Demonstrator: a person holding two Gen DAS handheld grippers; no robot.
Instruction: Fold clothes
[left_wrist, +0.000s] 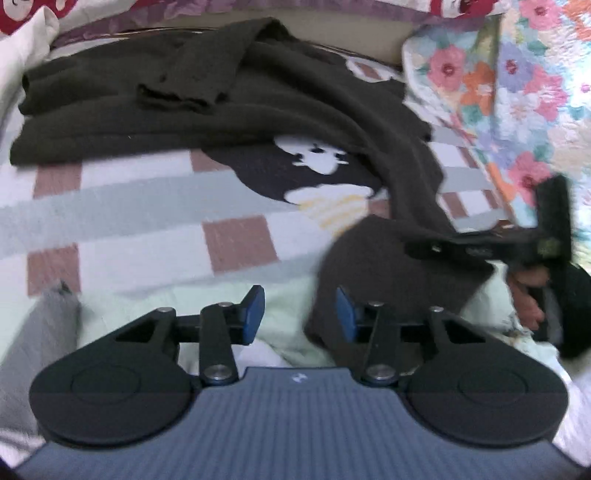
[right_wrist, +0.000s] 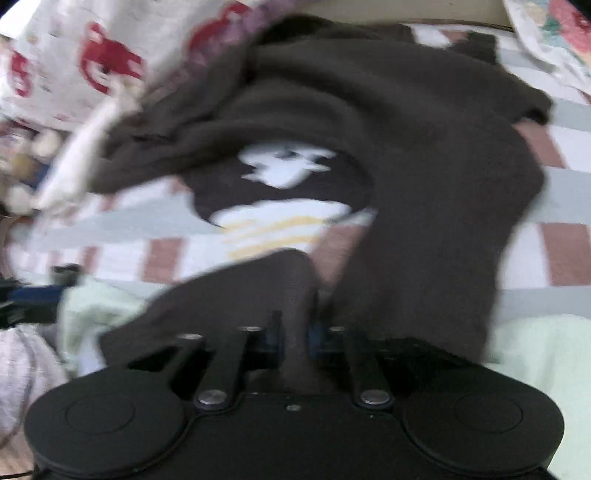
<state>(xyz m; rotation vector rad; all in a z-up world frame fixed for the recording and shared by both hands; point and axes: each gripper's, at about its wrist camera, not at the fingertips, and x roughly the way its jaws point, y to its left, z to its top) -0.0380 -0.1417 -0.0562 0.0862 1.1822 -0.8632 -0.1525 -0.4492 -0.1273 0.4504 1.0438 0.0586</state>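
A dark brown sweater (left_wrist: 207, 96) lies spread over a checked blanket (left_wrist: 147, 206) on a bed, partly folded, with one sleeve laid across its body at the far side. One long part of it runs toward the cameras over a dark patch with a white cartoon figure (left_wrist: 321, 158) that shows on the blanket. The left hand-held gripper (left_wrist: 300, 312) has its blue pads spread apart with nothing between them; the near end of the sweater lies just beside its right pad. The right hand-held gripper (right_wrist: 293, 338) pinches a fold of the sweater's near end between its nearly closed fingers. A floral quilt (left_wrist: 517, 92) lies at the right. No containers are in view.
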